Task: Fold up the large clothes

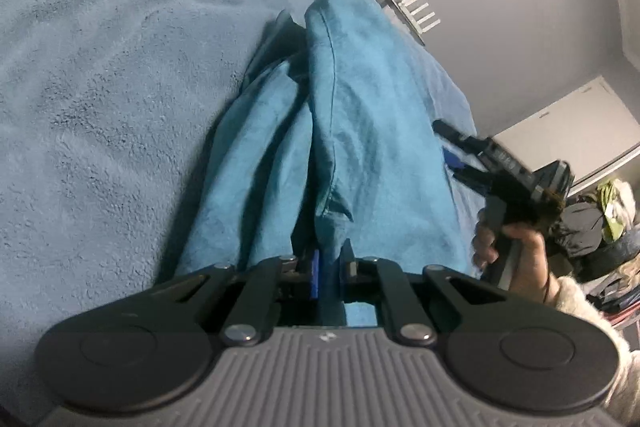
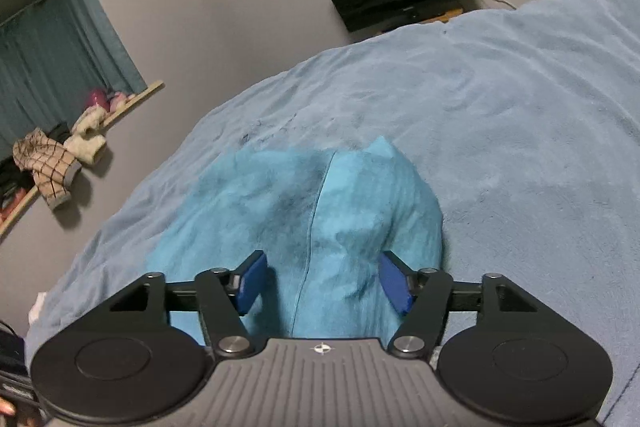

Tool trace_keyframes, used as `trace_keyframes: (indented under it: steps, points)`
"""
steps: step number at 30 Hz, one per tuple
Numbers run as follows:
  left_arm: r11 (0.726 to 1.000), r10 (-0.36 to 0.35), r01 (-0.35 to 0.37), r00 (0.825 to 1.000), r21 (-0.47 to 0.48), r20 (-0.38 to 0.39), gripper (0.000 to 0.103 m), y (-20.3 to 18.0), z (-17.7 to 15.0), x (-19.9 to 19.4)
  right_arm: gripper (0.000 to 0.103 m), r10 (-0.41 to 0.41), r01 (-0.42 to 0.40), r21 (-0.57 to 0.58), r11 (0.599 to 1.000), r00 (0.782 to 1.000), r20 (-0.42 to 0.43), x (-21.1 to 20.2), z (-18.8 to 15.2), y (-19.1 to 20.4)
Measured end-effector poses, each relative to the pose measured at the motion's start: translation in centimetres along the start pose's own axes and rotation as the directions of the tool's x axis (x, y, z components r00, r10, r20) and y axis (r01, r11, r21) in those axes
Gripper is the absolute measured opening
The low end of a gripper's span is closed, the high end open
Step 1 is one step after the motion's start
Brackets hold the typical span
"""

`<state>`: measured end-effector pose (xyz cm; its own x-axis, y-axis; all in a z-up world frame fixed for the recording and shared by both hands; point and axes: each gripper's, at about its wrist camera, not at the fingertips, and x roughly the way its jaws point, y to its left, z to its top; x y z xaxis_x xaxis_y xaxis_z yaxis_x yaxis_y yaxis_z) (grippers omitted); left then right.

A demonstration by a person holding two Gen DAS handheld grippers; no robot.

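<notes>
Left wrist view had the teal garment (image 1: 352, 131) bunched up on the bed's blue blanket (image 1: 100, 87), with the left tongs (image 1: 330, 277) clenched on its edge. Right tongs (image 2: 322, 283) were spread wide around the cloth, pads not pressing.

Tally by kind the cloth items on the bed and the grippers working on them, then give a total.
Teal fabric garment: 1
Light blue fleece blanket on the bed: 1
Black two-finger grippers with blue pads: 2, left gripper and right gripper
Total: 4
</notes>
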<state>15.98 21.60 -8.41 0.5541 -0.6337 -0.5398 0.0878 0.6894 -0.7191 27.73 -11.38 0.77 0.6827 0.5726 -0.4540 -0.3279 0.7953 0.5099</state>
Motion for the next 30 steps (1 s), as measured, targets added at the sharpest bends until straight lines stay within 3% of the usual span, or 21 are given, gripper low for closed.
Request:
trace_keyframes:
  steps: [4, 6, 13, 18, 20, 24, 30]
  points:
    - [1.0, 0.004, -0.004, 1.0, 0.004, -0.005, 0.004, 0.0, -0.1, 0.2, 0.085, -0.002, 0.002, 0.116, 0.993, 1.0, -0.001, -0.8, 0.7, -3.3]
    - [1.0, 0.009, -0.009, 1.0, 0.008, -0.009, 0.004, -0.1, 0.0, 0.3, 0.087, 0.034, -0.026, 0.202, 0.979, 0.999, -0.035, -0.1, 0.6, -5.5]
    - [1.0, -0.006, 0.005, 1.0, -0.029, -0.025, 0.004, 0.4, 0.9, 1.0, 0.1, 0.293, -0.23, 0.484, 0.844, 0.954, -0.059, 5.0, -1.1, -10.9]
    - [0.998, -0.028, 0.026, 0.999, -0.059, -0.038, 0.005, 1.2, 1.2, 1.4, 0.103, 0.362, -0.309, 0.514, 0.8, 0.932, -0.003, 7.9, -2.1, -10.7]
    - [0.997, -0.036, 0.033, 0.999, -0.068, -0.038, 0.005, 1.4, 1.1, 1.4, 0.097, 0.352, -0.311, 0.517, 0.798, 0.936, 0.021, 8.4, -2.2, -10.5]
    - [0.997, -0.047, 0.045, 0.998, -0.067, -0.031, 0.004, 0.9, 1.2, 2.2, 0.07, 0.319, -0.27, 0.535, 0.8, 0.948, 0.001, 7.8, -0.7, -10.1]
    - [0.995, -0.1, 0.099, 0.995, -0.027, -0.028, 0.004, -1.8, 1.8, 6.6, 0.066, 0.225, -0.197, 0.467, 0.862, 0.974, -0.003, 5.0, 4.6, -11.2]
